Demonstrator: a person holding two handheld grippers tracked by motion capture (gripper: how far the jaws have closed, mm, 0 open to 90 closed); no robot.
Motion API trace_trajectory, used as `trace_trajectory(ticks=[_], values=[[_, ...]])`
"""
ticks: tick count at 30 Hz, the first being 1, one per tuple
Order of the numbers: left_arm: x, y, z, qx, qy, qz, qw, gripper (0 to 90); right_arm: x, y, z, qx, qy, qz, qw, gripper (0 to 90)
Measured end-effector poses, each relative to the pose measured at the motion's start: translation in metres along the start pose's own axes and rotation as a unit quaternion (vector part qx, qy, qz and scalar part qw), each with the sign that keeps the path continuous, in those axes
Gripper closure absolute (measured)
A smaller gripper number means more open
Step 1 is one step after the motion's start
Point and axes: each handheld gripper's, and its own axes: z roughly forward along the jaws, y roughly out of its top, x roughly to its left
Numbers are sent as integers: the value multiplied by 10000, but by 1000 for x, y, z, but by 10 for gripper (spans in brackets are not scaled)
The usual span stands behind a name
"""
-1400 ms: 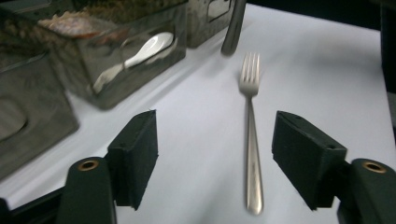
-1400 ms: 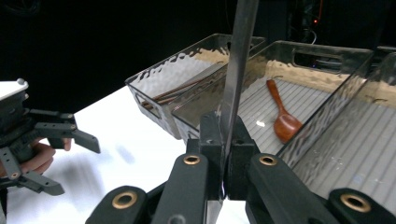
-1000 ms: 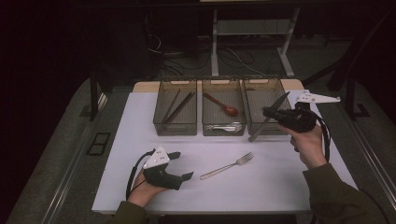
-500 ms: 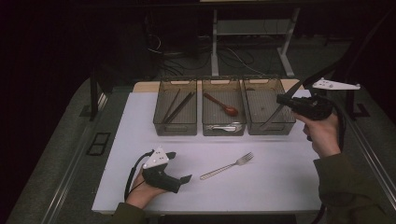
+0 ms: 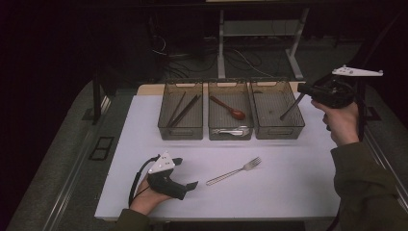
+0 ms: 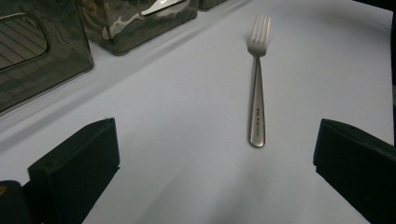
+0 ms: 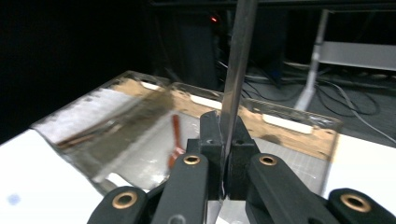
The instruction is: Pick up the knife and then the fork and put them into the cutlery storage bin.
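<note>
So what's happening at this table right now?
A person is sorting cutlery into three clear bins. The right gripper is shut on a slim metal utensil, held over the rightmost bin; what kind it is cannot be told. The left gripper rests on the table with jaws wide open, aimed at a fork lying ahead on the white surface, not touching it.

Room dim; we see bench (image 5: 288, 192) sheet as sole bright patch in high view, surroundings near black toward 9 and 12 o'clock. High view soft, grainy. Left gripper view sharp on fork (image 6: 257, 88); soft shadows toward 6 o'clock; glare streaks on bins (image 6: 135, 23) at 11 o'clock. Right gripper view motion-blurred; we find bins smeared, background dark, small red glow at 12 o'clock.
</note>
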Motion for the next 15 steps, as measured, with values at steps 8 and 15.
trace_trajectory(ticks=[8,15], values=[[0,0,1,15,-43,-11,10000,0,-20,-5,9,398,-331,21,9987,877],[-1,-1,2,67,-84,-17,9999,0,-28,-19,16,786,-465,-37,9958,877]])
